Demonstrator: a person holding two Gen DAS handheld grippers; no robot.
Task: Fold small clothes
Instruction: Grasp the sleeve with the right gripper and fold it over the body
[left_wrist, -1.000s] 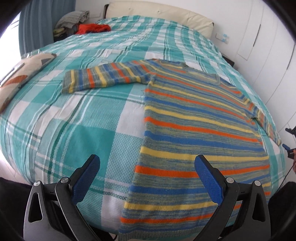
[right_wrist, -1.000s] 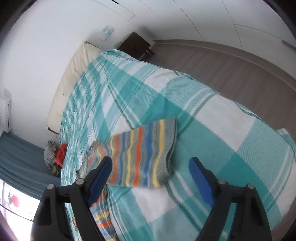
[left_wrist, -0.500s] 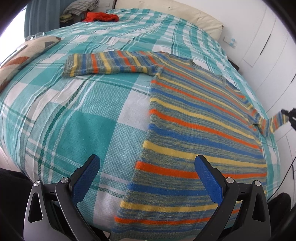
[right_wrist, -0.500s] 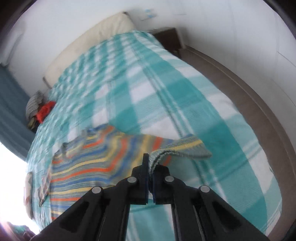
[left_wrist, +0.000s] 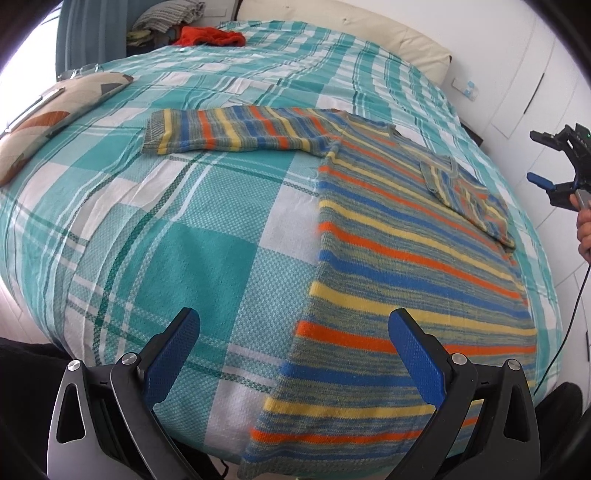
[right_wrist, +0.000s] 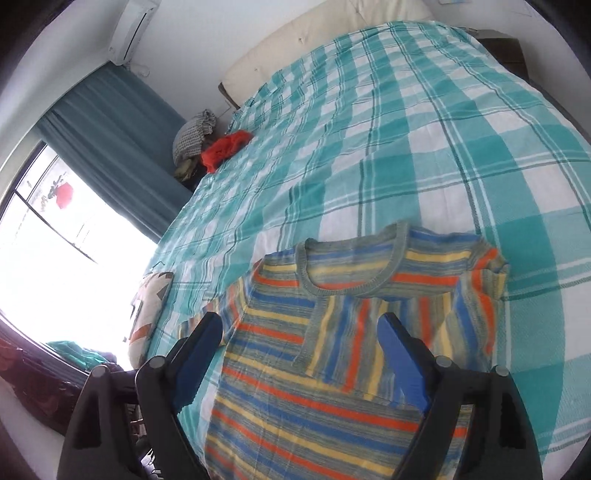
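Note:
A small sweater (left_wrist: 406, 258) with orange, yellow and blue stripes lies flat on the teal checked bedspread (left_wrist: 184, 240), hem toward me. Its left sleeve (left_wrist: 236, 129) stretches out sideways. The right sleeve (left_wrist: 465, 192) lies folded across the chest, cuff near the neckline (right_wrist: 343, 288). My left gripper (left_wrist: 291, 321) hovers open above the hem, empty. My right gripper (right_wrist: 300, 325) hangs over the folded sleeve (right_wrist: 369, 332), its jaws opening with nothing between them. In the left wrist view the right gripper (left_wrist: 537, 157) is off the bed's right side, held by a hand.
A patterned cushion (left_wrist: 48, 118) lies at the bed's left edge. A red garment (left_wrist: 210, 37) and a pile of clothes (left_wrist: 166, 18) sit at the far corner by the cream headboard (left_wrist: 351, 22). White wardrobe doors (left_wrist: 535, 74) stand right; a bright window (right_wrist: 55, 240) is left.
The right gripper shut on the right sleeve's cuff, carried it over onto the sweater's chest and let go; it now stands open above it. The left gripper has barely moved.

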